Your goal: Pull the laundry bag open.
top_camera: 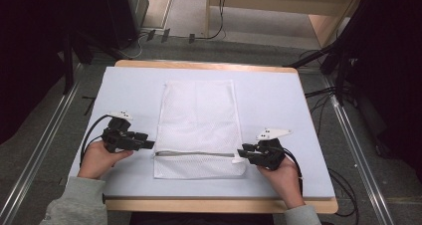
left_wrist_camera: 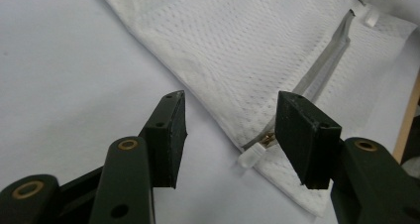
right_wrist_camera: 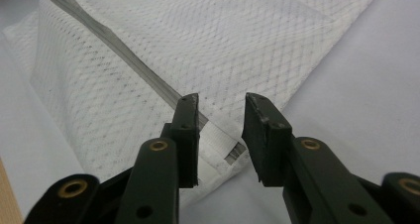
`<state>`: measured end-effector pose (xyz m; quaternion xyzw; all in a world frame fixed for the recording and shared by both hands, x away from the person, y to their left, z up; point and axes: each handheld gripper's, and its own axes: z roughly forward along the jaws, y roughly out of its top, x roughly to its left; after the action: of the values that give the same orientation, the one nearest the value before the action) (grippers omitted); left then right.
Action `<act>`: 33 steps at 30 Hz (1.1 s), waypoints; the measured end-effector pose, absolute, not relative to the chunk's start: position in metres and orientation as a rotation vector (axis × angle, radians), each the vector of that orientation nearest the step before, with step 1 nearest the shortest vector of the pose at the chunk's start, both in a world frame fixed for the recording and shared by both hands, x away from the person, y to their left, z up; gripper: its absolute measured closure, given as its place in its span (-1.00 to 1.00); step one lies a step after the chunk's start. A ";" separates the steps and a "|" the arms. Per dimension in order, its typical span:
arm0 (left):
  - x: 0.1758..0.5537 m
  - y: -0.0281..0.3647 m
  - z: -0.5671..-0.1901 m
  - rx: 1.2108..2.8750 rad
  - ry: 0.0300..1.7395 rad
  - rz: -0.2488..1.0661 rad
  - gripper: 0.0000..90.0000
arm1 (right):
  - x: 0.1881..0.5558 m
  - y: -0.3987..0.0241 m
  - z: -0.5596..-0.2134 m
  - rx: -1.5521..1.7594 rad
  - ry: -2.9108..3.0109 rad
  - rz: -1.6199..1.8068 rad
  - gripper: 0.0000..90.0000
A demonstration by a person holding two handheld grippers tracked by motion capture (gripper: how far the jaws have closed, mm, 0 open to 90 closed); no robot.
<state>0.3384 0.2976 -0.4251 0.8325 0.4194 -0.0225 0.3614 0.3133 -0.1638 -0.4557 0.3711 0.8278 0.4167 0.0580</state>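
white mesh laundry bag [top_camera: 199, 128] lies flat at centre frame on the table [top_camera: 278, 100], zipper [top_camera: 194, 154] running across its near end. i hold my left gripper [top_camera: 148, 144] and right gripper [top_camera: 245, 150] at the zipper's two ends, both with jaws apart and gripping nothing, the zipper pull [left_wrist_camera: 253, 154] lying between the left jaws, placed to brace one end and draw the other.

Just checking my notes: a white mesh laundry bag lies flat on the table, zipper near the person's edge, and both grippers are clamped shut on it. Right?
Not quite. The mesh laundry bag lies as you say, but the left gripper and right gripper have open jaws, pressing on nothing, as both gripper views show.
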 end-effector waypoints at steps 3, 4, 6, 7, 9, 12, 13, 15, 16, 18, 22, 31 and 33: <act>0.340 0.300 -0.426 2.134 1.101 -0.057 0.01 | 0.315 -0.168 -0.455 1.140 2.495 1.269 0.38; 0.341 0.301 -0.427 2.130 1.108 -0.055 0.01 | 0.316 -0.169 -0.455 1.145 2.488 1.273 0.35; 0.342 0.302 -0.427 2.123 1.122 -0.037 0.01 | 0.317 -0.172 -0.455 1.156 2.473 1.275 0.27; 0.343 0.303 -0.428 2.120 1.127 -0.033 0.01 | 0.318 -0.174 -0.455 1.162 2.463 1.273 0.24; 0.344 0.305 -0.428 2.117 1.137 -0.014 0.00 | 0.321 -0.179 -0.456 1.188 2.443 1.278 0.19; 0.345 0.309 -0.429 2.110 1.148 0.004 -0.03 | 0.324 -0.185 -0.458 1.222 2.418 1.274 0.11; 0.346 0.311 -0.429 2.104 1.156 0.010 -0.04 | 0.325 -0.187 -0.458 1.236 2.410 1.274 0.06; 0.347 0.313 -0.430 2.092 1.167 0.021 -0.05 | 0.326 -0.191 -0.459 1.266 2.391 1.274 0.03; 0.347 0.314 -0.430 2.090 1.175 0.032 -0.06 | 0.326 -0.192 -0.459 1.265 2.391 1.268 0.02; 0.349 0.316 -0.430 2.082 1.182 0.050 -0.08 | 0.327 -0.195 -0.460 1.266 2.374 1.266 -0.01; 0.351 0.319 -0.430 2.073 1.193 0.067 -0.11 | 0.328 -0.199 -0.461 1.291 2.353 1.260 -0.09; 0.355 0.325 -0.431 2.070 1.215 0.113 -0.14 | 0.334 -0.212 -0.464 1.342 2.297 1.247 -0.15; 0.356 0.326 -0.432 2.069 1.227 0.114 -0.16 | 0.335 -0.214 -0.465 1.350 2.294 1.243 -0.16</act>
<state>0.3556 0.3262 -0.4321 0.8019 0.4757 0.0442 0.3587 0.3345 -0.2139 -0.4646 0.4571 0.7768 0.4210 0.1015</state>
